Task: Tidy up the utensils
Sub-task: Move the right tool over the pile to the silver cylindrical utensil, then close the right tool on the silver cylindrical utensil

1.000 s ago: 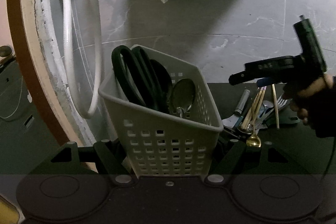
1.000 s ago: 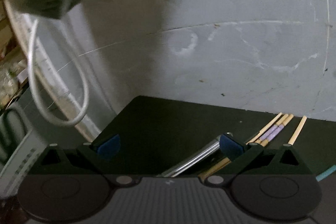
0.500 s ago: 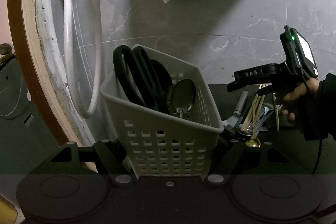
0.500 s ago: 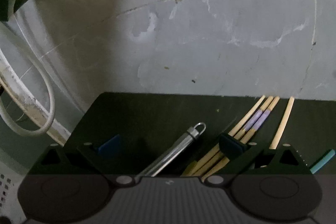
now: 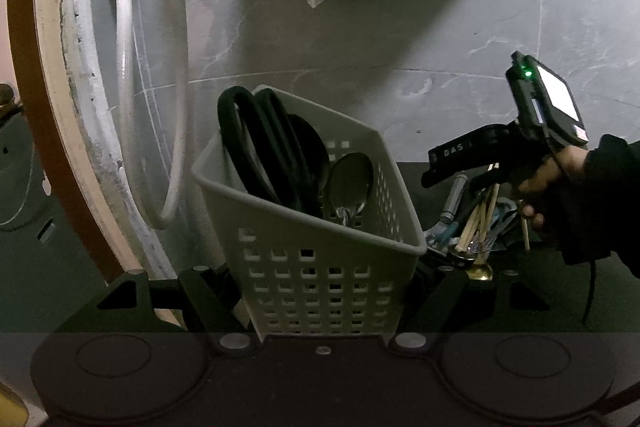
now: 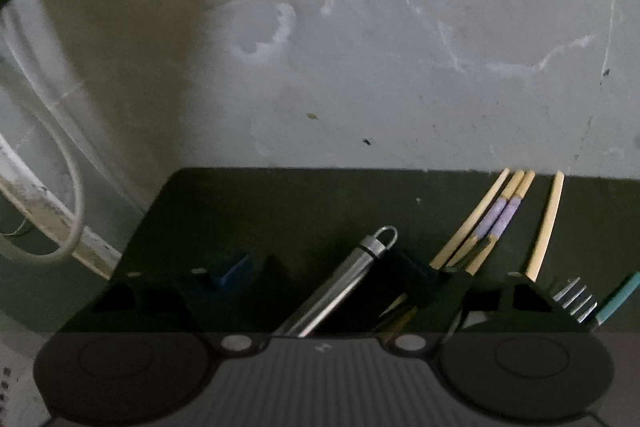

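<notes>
The left gripper (image 5: pixel 320 291) stays clamped on the white basket (image 5: pixel 320 247) while the right gripper (image 6: pixel 320 279), lower over the dark mat (image 6: pixel 280 203), has just been narrowing its jaws around the steel handle (image 6: pixel 356 271), not yet gripping.

White letters "DAS" on the right tongs (image 5: pixel 456 167), nothing else legible

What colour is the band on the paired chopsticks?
Pale purple band on the chopsticks; clearest in right wrist view.
</notes>
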`<action>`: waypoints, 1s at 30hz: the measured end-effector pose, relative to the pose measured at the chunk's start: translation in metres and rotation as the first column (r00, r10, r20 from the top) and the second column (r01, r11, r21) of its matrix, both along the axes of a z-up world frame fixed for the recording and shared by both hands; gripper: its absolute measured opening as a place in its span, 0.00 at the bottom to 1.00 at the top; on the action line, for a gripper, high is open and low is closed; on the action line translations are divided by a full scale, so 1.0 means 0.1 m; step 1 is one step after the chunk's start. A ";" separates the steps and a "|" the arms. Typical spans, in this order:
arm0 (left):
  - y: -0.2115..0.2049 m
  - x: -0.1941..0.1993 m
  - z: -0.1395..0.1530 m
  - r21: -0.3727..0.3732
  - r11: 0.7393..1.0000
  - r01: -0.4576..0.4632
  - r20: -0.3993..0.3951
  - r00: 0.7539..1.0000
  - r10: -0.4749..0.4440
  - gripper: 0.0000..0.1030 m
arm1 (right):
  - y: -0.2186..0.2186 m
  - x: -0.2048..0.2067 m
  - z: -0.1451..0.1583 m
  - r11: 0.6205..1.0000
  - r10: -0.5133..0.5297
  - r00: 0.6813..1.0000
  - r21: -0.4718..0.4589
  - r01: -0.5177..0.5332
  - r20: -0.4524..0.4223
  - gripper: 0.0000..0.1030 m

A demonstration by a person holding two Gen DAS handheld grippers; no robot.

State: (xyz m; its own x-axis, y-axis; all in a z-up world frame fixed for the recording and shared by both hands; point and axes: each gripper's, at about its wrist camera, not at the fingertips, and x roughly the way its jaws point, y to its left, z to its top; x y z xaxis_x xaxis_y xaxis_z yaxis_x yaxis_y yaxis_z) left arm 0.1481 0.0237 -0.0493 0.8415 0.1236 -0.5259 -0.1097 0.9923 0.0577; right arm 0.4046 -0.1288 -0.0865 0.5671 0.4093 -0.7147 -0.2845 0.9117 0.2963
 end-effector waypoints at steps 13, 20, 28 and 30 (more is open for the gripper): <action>0.07 0.02 0.00 -0.019 0.999 0.038 0.006 0.999 -0.038 0.75 | 0.54 -0.09 -0.05 0.965 -0.025 0.999 -0.262 0.032 0.032 0.76; 0.12 0.00 0.00 -0.024 0.998 0.060 0.009 0.998 -0.060 0.75 | 0.59 -0.20 -0.01 0.968 -0.061 0.996 -0.239 0.074 0.063 0.28; 0.18 0.00 -0.01 -0.032 0.995 0.090 0.013 0.996 -0.089 0.75 | 0.69 -0.26 -0.03 0.973 -0.015 0.998 -0.227 0.027 0.055 0.25; 0.19 0.00 -0.01 -0.033 0.995 0.097 0.014 0.995 -0.097 0.75 | 0.71 -0.24 -0.02 0.973 -0.003 0.999 -0.232 0.012 0.041 0.33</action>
